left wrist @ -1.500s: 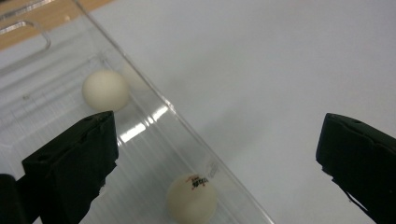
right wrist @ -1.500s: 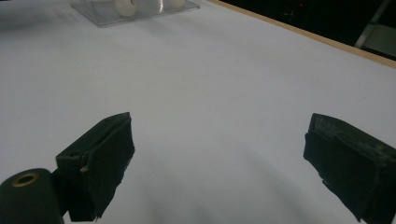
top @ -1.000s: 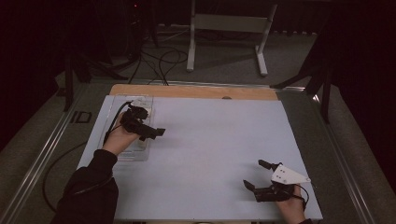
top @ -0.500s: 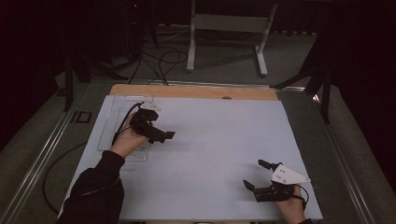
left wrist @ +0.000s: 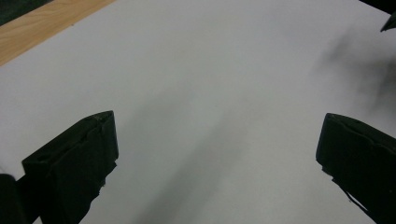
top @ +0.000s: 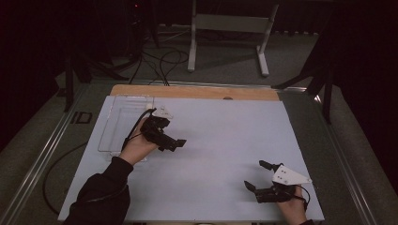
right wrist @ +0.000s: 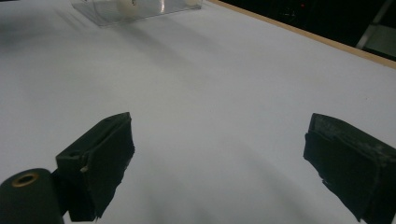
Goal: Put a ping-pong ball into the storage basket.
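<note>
- The left tongs (top: 176, 143) hover over the white table (top: 225, 140), jaws spread wide with nothing between them.
- A clear plastic tray (top: 123, 123) lies just behind the left tongs, beside the hand (top: 137, 146) that holds them.
- The right tongs (top: 256, 176) sit well apart, near the table's front edge, also wide and empty.
- Bare table lies between the two tongs.
- The right gripper view catches the tray (right wrist: 140, 9) far ahead with pale round shapes in it, too blurred to identify.
- The left gripper view shows the wooden strip (left wrist: 42, 23) along the far edge.
</note>
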